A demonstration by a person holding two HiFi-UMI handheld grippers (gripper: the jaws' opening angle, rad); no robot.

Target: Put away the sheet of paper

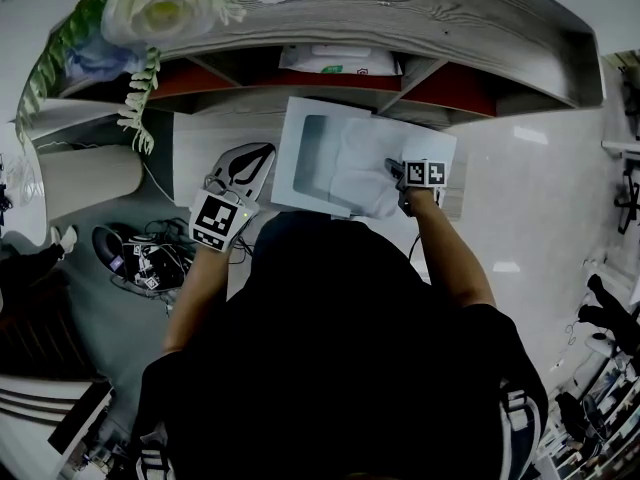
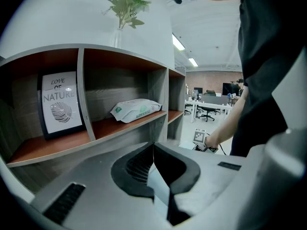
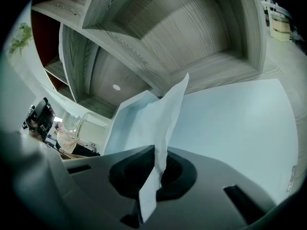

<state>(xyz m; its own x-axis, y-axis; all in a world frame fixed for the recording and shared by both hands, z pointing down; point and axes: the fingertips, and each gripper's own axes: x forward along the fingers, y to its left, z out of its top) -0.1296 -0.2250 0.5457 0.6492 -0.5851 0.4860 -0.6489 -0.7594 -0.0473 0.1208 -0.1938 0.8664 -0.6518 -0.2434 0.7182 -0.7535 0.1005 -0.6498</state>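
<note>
White sheet of paper [image 3: 169, 111], pinched at one edge in the right tool [image 3: 156, 152], whose jaws are closed on it. The sheet stands limp and creased over a white tray [image 1: 300, 158] on the bench [image 1: 520, 198], in front of a wooden shelf unit [image 1: 450, 28]. The left tool [image 1: 256, 156] has its jaws together with nothing held, and sits just beside the tray. The paper is judged light, flimsy and easily creased. It is best gripped near an edge, with a second hold on the far edge to keep it flat.
</note>
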